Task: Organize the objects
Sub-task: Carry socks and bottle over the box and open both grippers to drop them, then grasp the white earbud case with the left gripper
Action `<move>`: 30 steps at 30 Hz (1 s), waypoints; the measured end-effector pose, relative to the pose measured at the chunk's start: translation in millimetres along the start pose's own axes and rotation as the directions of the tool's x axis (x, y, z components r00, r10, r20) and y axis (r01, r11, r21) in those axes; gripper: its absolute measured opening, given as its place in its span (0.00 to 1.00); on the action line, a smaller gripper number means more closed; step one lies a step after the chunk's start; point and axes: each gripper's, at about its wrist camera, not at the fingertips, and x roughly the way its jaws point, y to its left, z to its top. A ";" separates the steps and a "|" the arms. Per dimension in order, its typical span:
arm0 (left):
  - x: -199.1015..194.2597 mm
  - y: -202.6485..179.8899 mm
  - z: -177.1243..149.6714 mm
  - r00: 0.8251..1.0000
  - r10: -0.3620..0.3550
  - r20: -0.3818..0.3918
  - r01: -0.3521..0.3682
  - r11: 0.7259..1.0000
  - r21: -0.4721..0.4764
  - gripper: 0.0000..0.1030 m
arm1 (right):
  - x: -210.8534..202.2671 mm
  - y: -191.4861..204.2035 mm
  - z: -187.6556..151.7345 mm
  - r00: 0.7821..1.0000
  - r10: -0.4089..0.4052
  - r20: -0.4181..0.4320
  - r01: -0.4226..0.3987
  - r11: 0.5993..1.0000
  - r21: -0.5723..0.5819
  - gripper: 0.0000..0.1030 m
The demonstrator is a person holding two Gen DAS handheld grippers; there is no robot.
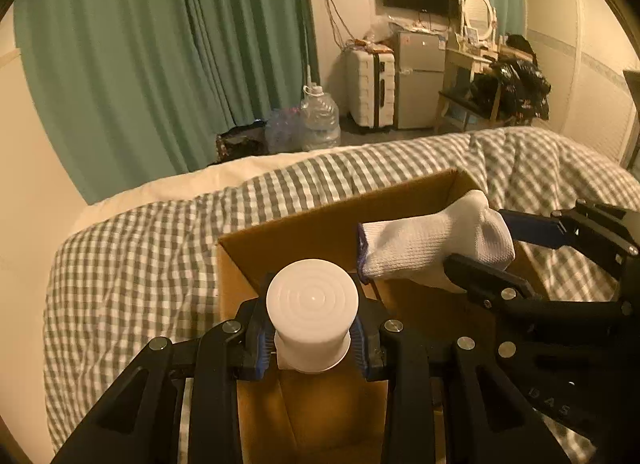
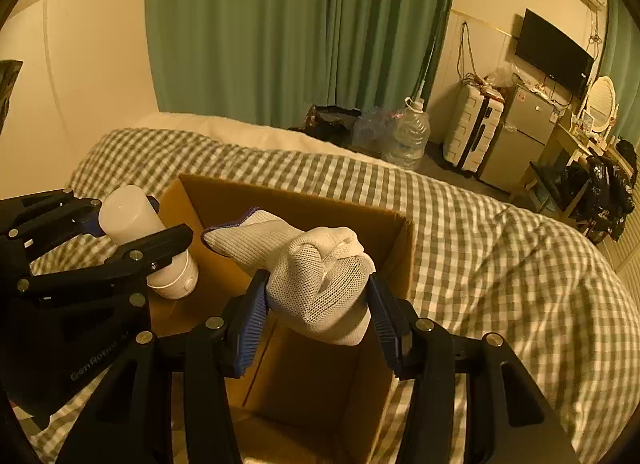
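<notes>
The left tongs (image 1: 312, 338) are clenching a white bottle (image 1: 312, 314) by its neck, holding it above the near end of the open cardboard box (image 1: 304, 228). Just beside, the right tongs (image 2: 316, 314) are gripping a bunched white glove (image 2: 320, 280) over the box's middle. Both loads probably want lowering well inside the walls before the tongs let go, one at a time, so the arms are not crowding each other. The box is sitting on the checked bed (image 2: 480, 248).
</notes>
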 end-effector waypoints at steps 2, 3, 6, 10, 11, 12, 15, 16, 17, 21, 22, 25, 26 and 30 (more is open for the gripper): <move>5.8 -1.5 -1.8 1.000 -0.006 0.001 0.006 1.000 0.005 0.31 | 4.7 -1.3 -2.2 1.000 0.004 0.002 -0.004 1.000 -0.002 0.49; 7.7 -1.2 -3.0 1.000 -0.010 0.000 0.010 1.000 0.006 0.31 | 6.0 -2.2 -4.5 1.000 -0.001 0.005 0.001 1.000 -0.002 0.49; 12.5 -5.5 -2.3 1.000 -0.012 0.002 0.012 1.000 0.009 0.36 | 2.9 -4.7 -8.3 1.000 0.001 0.021 -0.001 1.000 0.009 0.51; -0.7 -2.2 -6.4 1.000 0.008 0.029 -0.008 1.000 0.010 0.62 | -14.5 -8.5 -2.7 0.998 0.009 0.059 -0.010 1.000 0.015 0.59; -5.6 0.5 -7.1 0.999 0.008 0.039 -0.008 1.000 0.007 0.66 | -21.2 -10.3 -1.9 0.998 0.010 0.069 -0.010 1.000 0.011 0.63; -12.2 3.0 -7.5 0.999 0.008 0.047 -0.009 1.000 0.004 0.67 | -28.5 -11.1 -1.8 0.997 0.002 0.077 -0.003 1.000 0.004 0.63; -29.1 9.8 -8.9 0.998 0.016 0.058 -0.016 1.000 -0.006 0.67 | -45.8 -15.6 -1.0 0.995 -0.032 0.090 0.033 0.999 -0.008 0.63; -34.4 12.7 -9.9 0.998 0.019 0.059 -0.018 1.000 -0.010 0.67 | -51.5 -18.3 -2.1 0.995 -0.040 0.090 0.041 0.999 -0.008 0.63; -40.3 15.8 -10.7 0.998 0.021 0.060 -0.020 1.000 -0.016 0.68 | -56.6 -21.5 -3.4 0.995 -0.049 0.090 0.050 0.999 -0.008 0.63; -64.5 32.9 -21.1 0.996 0.047 0.080 -0.045 0.999 -0.026 0.68 | -79.5 -32.8 -17.9 0.992 -0.100 0.083 0.102 0.994 -0.031 0.63; -68.2 35.2 -23.7 0.995 0.060 0.082 -0.058 0.998 -0.021 0.70 | -84.4 -35.0 -23.6 0.991 -0.114 0.076 0.117 0.992 -0.037 0.63; -78.7 46.0 -34.9 0.992 0.097 0.076 -0.096 0.995 -0.010 0.70 | -97.1 -46.8 -42.8 0.985 -0.162 0.056 0.164 0.986 -0.041 0.63; -82.3 49.8 -39.7 0.992 0.104 0.072 -0.103 0.995 -0.012 0.70 | -101.0 -50.6 -49.0 0.984 -0.173 0.048 0.174 0.984 -0.031 0.63; -96.0 60.6 -60.2 0.990 0.127 0.064 -0.125 0.992 -0.034 0.70 | -119.3 -71.3 -75.5 0.984 -0.177 0.030 0.176 0.984 0.033 0.63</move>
